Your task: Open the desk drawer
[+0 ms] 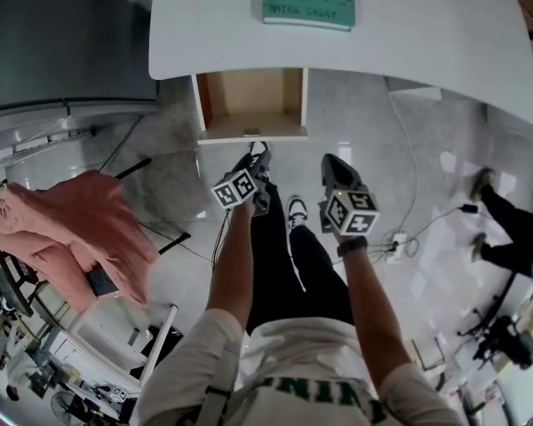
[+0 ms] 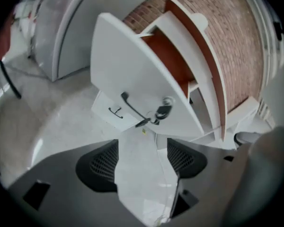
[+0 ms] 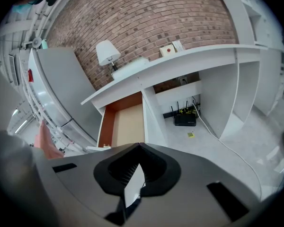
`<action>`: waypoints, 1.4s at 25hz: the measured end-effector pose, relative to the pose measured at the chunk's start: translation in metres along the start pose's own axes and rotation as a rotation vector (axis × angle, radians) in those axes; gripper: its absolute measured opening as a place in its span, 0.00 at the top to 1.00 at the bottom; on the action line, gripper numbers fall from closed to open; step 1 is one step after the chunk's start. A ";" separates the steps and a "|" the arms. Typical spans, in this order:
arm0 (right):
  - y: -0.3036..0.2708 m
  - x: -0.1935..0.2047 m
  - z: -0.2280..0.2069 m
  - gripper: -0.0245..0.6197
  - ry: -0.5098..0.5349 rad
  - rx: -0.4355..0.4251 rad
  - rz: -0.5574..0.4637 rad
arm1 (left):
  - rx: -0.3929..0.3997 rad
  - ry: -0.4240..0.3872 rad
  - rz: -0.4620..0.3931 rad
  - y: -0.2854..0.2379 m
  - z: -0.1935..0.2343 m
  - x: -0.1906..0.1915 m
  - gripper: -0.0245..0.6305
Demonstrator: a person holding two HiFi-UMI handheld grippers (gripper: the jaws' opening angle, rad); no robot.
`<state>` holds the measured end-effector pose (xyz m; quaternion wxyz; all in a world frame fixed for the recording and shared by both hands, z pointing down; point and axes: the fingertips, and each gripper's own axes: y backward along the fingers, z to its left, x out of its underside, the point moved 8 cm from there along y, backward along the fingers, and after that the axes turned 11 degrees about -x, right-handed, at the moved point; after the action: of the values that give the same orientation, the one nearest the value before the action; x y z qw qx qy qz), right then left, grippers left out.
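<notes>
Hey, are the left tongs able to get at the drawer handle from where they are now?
Probably yes. The left tongs stand open and empty, pointed at the handle of the pulled-out drawer, and nothing shows in the gap between them and it.

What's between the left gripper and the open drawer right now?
Only bare floor separates the open left gripper from the drawer front; the left gripper view shows it.
</notes>
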<state>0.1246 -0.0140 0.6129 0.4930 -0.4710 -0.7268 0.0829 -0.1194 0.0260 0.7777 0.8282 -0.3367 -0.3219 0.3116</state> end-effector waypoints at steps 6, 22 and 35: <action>0.016 -0.022 0.034 0.97 0.055 -0.056 -0.009 | -0.063 -0.325 -0.038 0.081 -0.034 -0.035 0.48; 0.107 -0.166 0.146 0.97 0.429 -0.132 -0.247 | -0.027 -0.618 -0.520 0.303 -0.195 -0.151 0.71; 0.176 -0.200 0.199 0.97 0.518 -0.140 -0.421 | -0.065 -0.714 -0.796 0.415 -0.251 -0.157 0.96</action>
<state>0.0867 -0.0040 0.2828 0.6341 -0.3490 -0.6625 -0.1932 -0.1515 0.0613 0.2703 0.7103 -0.0870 -0.6960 0.0584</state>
